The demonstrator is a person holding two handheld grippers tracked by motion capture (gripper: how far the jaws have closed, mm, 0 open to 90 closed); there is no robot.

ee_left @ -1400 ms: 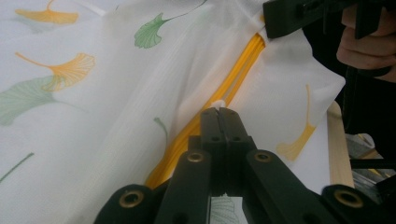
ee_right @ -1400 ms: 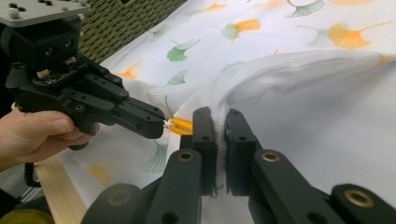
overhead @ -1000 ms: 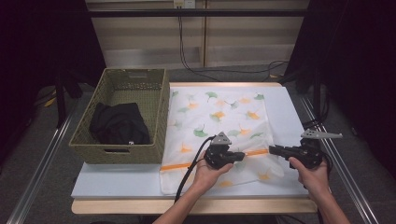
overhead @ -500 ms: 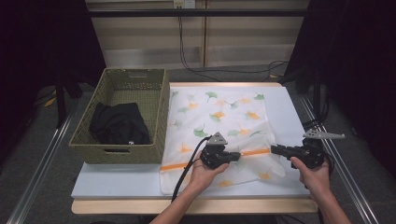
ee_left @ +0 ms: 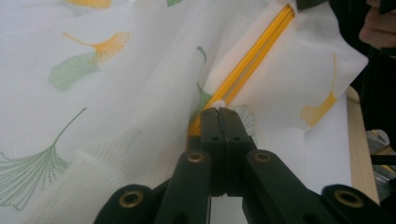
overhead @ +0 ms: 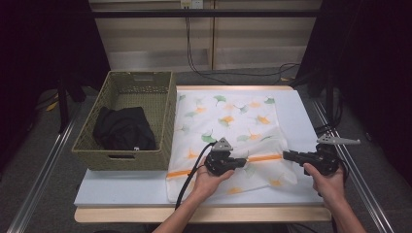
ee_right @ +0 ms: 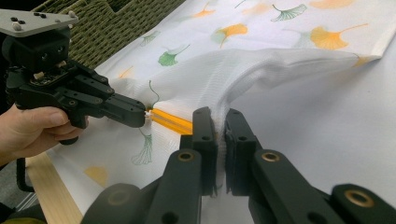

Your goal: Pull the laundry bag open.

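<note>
A white cloth (overhead: 228, 121) printed with green and orange ginkgo leaves and an orange stripe (overhead: 265, 158) lies spread on the table. My left gripper (overhead: 243, 162) is shut on the cloth at the stripe (ee_left: 243, 77), near the cloth's middle; its jaws (ee_left: 219, 112) pinch a small fold. My right gripper (overhead: 286, 156) is shut on the cloth's right edge, with white fabric (ee_right: 219, 116) bunched between its jaws. In the right gripper view the left gripper (ee_right: 142, 114) holds the stripe (ee_right: 173, 122) just to the left. The cloth is lifted and rumpled between the two grippers.
A woven olive basket (overhead: 163, 126) stands at the table's left with a black garment (overhead: 124, 128) inside. The pale blue table top (overhead: 301, 116) ends in a wooden front edge (overhead: 204, 213). Cables hang behind the table.
Both grippers have shifted slightly toward the near edge, holding the cloth. The cloth's near part is more rumpled between them.
</note>
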